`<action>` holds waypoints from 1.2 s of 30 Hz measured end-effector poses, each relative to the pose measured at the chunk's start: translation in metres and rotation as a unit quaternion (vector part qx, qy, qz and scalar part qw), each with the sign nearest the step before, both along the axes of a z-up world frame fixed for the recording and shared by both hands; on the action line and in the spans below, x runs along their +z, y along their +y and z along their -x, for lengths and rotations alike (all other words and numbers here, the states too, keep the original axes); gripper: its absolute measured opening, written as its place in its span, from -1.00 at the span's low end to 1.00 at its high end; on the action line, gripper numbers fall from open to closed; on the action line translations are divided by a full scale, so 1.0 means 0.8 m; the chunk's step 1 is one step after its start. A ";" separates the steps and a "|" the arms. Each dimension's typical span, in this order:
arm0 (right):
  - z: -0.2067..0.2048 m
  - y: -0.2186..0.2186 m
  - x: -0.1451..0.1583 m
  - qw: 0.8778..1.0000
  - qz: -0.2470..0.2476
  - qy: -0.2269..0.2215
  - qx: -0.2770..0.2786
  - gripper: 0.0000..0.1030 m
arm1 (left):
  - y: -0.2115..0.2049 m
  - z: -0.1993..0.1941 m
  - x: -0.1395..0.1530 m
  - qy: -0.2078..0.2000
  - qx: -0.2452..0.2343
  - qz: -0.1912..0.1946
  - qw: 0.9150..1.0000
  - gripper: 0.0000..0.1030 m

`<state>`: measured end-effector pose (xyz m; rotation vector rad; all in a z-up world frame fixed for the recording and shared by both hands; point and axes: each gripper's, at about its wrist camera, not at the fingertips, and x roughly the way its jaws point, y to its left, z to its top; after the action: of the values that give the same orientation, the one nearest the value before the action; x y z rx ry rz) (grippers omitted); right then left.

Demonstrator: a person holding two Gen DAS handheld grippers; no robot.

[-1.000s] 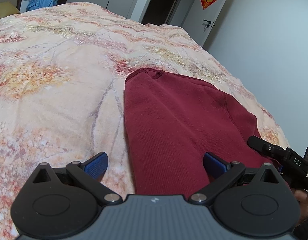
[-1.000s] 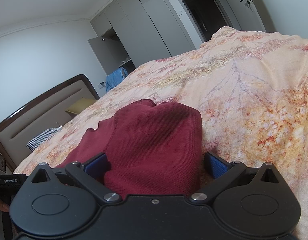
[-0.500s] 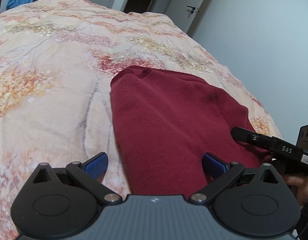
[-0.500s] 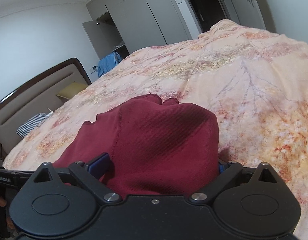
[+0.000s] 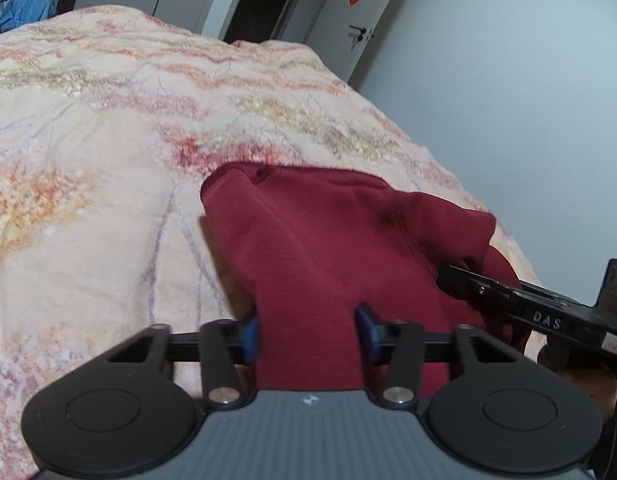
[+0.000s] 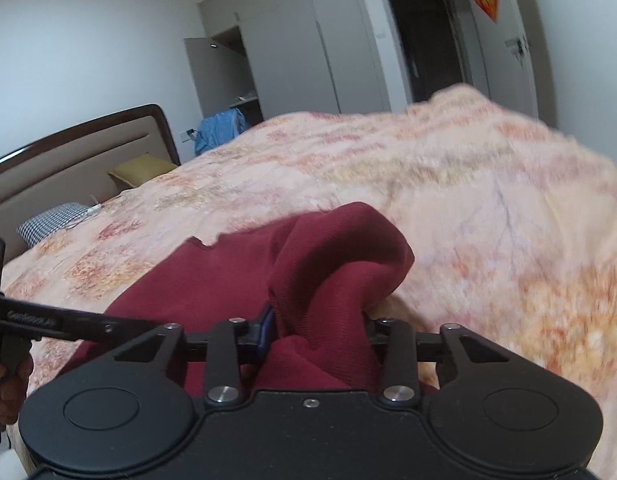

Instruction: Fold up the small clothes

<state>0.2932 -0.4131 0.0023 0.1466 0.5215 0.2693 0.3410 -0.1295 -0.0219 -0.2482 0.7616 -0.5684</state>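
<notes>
We hold the dark red garment (image 5: pixel 328 248) at lower centre of both views, on the floral bed (image 5: pixel 108 160). The left gripper (image 5: pixel 306 334) pinches its near edge between narrowed fingers. The right gripper (image 6: pixel 318 326) seems clamped on a bunched fold, one finger being hidden.

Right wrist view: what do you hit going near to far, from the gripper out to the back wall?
right gripper clamped on the maroon garment → floral quilt → blue cloth past the bed's far edge → grey wardrobe doors
</notes>
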 end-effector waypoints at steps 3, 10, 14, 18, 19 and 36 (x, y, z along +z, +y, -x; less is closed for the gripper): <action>0.006 0.021 0.023 0.999 0.022 -0.033 0.021 -0.34 | 0.008 0.003 0.011 -0.009 0.004 0.008 1.000 -0.32; -0.010 0.084 0.056 0.992 0.038 -0.093 0.074 -0.36 | 0.044 0.012 0.050 -0.064 0.040 -0.015 0.997 -0.38; -0.046 0.128 0.054 0.991 0.013 -0.099 0.089 -0.36 | 0.090 0.008 0.069 -0.089 0.087 -0.034 0.992 -0.38; -0.093 0.167 0.039 0.992 -0.038 -0.076 0.098 -0.35 | 0.140 -0.002 0.069 -0.085 0.139 -0.046 0.986 -0.38; -0.104 0.176 0.033 0.992 -0.045 -0.068 0.099 -0.34 | 0.151 -0.005 0.066 -0.081 0.151 -0.048 0.984 -0.38; -0.125 0.193 -0.018 0.998 -0.033 -0.020 0.048 0.79 | 0.204 -0.002 0.014 -0.033 0.210 -0.035 0.976 0.48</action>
<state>0.3931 -0.2589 -0.0123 0.1793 0.4808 0.3827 0.3424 0.0335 -0.0110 -0.3129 0.6389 -0.1477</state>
